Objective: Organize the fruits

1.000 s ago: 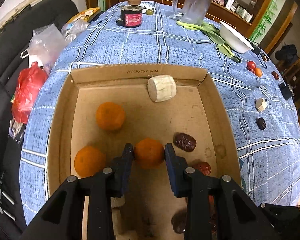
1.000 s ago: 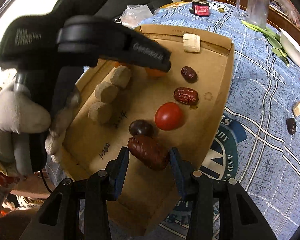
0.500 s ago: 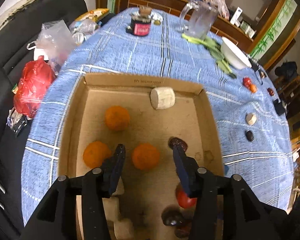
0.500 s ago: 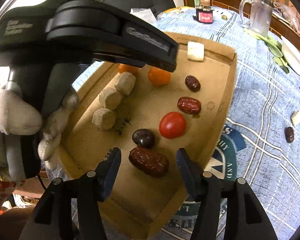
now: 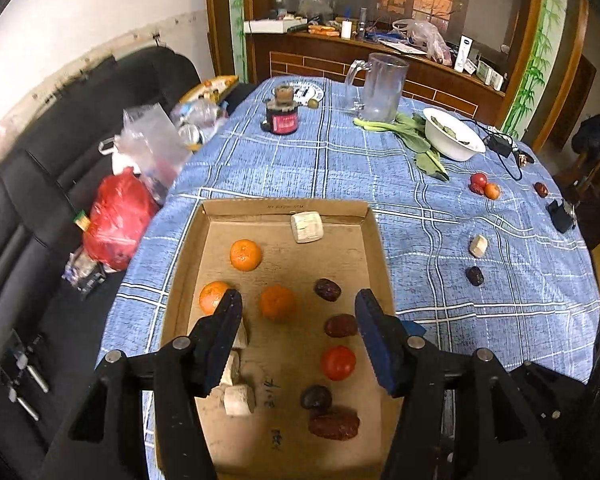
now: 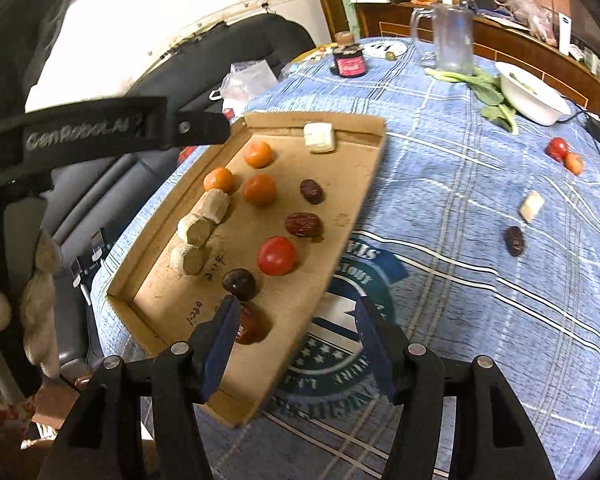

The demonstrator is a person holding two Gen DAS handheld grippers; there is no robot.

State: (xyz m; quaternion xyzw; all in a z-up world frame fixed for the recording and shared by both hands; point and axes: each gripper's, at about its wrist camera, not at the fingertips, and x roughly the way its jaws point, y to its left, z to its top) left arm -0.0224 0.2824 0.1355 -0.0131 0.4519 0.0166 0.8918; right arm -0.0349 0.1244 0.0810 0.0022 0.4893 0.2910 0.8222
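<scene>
Inspector: Your left tongs (image 5: 298, 334) are opening, empty; right tongs (image 6: 294, 338) released, empty. 3 oranges (image 5: 277, 302) sit inside the cardboard tray (image 5: 374, 240).

Operator: Next?

Inspector: Fetch the date (image 5: 475, 275) lying right of the tray; straddle it squarely.

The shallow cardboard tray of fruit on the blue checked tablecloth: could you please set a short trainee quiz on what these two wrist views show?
1. True or false: the shallow cardboard tray holds three round orange tangerines.
2. Which lies outside the tray, on the blue checked tablecloth? A the large red tomato; B the small red and orange tomato pair; C the long wrinkled red date.
3. Fill in: neither the left gripper nor the right gripper holds ____.

Key
1. True.
2. B; it sits near the white bowl.
3. Anything; the left jaws are opening, the right stand open.
</scene>
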